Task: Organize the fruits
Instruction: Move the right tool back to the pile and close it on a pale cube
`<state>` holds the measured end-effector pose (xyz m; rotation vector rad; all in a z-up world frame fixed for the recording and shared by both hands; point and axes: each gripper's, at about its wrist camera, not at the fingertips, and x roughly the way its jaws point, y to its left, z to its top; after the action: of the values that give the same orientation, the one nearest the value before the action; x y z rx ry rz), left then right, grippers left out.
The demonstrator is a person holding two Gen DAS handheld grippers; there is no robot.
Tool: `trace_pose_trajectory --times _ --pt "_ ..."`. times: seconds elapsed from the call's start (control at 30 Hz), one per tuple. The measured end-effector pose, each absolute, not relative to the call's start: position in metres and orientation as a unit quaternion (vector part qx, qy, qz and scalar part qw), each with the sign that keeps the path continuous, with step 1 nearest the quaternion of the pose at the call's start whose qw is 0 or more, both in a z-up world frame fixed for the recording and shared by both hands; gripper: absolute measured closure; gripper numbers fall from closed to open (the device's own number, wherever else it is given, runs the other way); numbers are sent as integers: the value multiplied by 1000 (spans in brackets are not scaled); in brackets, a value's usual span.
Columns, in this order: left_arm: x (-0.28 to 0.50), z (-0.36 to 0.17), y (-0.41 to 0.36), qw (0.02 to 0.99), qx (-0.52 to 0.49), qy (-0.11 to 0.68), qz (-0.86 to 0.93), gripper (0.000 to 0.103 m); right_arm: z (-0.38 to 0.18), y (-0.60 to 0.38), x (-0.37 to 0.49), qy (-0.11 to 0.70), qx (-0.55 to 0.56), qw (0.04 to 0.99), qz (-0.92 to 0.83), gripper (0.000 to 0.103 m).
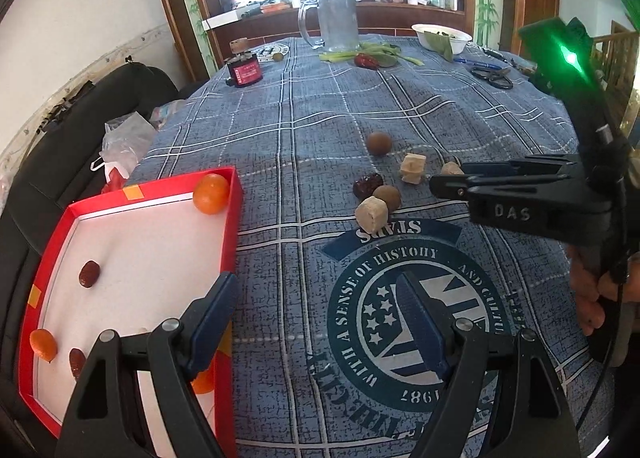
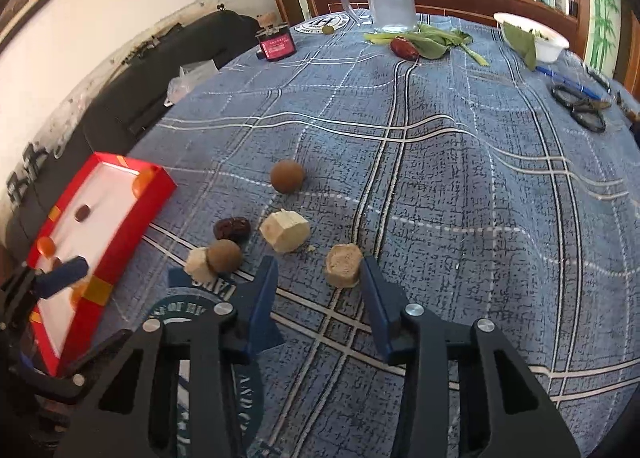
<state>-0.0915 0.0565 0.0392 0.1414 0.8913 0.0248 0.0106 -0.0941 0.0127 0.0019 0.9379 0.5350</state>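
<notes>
While oranges (image 1: 211, 193) and dates (image 1: 89, 274) dot it, red tray (image 1: 234, 225) sits uncrowded.

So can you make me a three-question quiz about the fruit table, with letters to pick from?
1. Where is the big orange fruit?
A. in a far corner of the red tray
B. inside the glass mug
C. on the cloth by the scissors

2. How many round brown fruits lie loose on the cloth?
A. none
B. two
C. five

3. How does the left gripper stand?
A. shut on a dark date
B. open with nothing between its fingers
C. shut on the tray wall

Answers: 1 A, it sits against the tray's far wall. 2 B, one lies alone and one sits beside a pale chunk. 3 B, its blue pads stand wide apart over the printed cloth.
</notes>
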Motion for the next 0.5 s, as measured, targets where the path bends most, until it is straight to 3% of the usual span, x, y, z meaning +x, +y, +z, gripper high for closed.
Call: trace_pose_trajectory --times 0.2,0.33,0.5 --pt "-85 37 55 898 60 435 2 22 8 -85 9 434 -41 869 234 67" --pt "-76 38 53 898 58 435 1 22 9 -87 11 430 -45 875 220 81" --pt "-62 35 47 898 54 436 -4 22 10 -89 13 434 -34 873 221 81"
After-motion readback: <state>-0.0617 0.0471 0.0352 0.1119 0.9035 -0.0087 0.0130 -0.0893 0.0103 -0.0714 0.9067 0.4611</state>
